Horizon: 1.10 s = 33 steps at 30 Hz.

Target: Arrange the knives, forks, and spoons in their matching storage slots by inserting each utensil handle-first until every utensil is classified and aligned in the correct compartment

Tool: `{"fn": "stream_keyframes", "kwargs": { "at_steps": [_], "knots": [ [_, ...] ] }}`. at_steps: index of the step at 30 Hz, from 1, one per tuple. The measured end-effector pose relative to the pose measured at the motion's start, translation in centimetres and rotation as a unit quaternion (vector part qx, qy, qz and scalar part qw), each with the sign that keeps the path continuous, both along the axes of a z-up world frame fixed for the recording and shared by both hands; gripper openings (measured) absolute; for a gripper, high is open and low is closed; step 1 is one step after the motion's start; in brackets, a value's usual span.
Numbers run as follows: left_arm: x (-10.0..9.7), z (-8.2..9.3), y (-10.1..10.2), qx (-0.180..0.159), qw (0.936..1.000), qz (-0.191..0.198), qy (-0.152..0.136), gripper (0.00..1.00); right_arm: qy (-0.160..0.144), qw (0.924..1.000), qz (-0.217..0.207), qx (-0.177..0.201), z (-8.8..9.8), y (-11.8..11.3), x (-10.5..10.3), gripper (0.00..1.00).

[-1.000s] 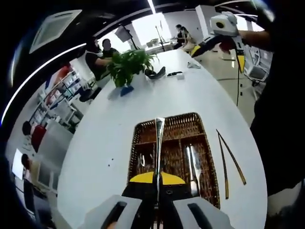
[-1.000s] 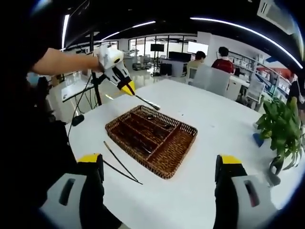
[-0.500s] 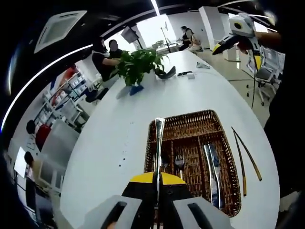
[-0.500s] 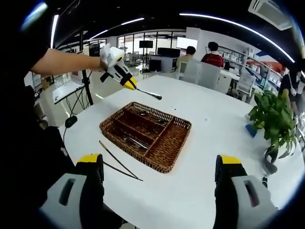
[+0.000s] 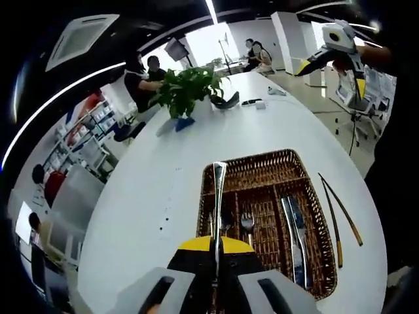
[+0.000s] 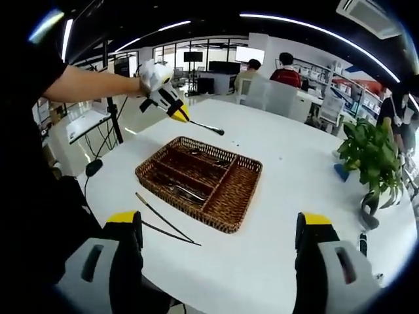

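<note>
Left gripper [image 5: 215, 252], jaws closed on a metal utensil [image 5: 217, 203] whose handle projects forward above the wicker tray [image 5: 321, 261]; its working end is hidden between the jaws. Right gripper [image 6: 219, 226], jaws wide apart and holding nothing, above the white table [image 6: 288, 170] near the tray's edge. Tray compartments contain a fork [image 5: 247, 226] and two knives [image 5: 293, 229]. A pair of chopsticks [image 5: 340, 219] lies on the table just beside the tray. A potted plant [image 6: 372, 163] stands well apart.
</note>
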<state>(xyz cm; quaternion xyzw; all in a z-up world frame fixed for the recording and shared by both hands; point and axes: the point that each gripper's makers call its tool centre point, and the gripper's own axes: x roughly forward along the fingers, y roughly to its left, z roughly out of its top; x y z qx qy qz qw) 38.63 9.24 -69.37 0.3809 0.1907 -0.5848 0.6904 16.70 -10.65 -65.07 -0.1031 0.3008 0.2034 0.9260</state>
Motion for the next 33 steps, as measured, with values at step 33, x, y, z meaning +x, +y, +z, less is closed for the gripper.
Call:
{"fn": "stream_keyframes", "kwargs": {
  "at_steps": [33],
  "knots": [
    [-1.8, -8.7, -1.0, 0.013, 0.9983, 0.011, 0.055, 0.00, 0.019, 0.9997, -0.009, -0.012, -0.8, -0.2, -0.5, 0.99]
  ]
}}
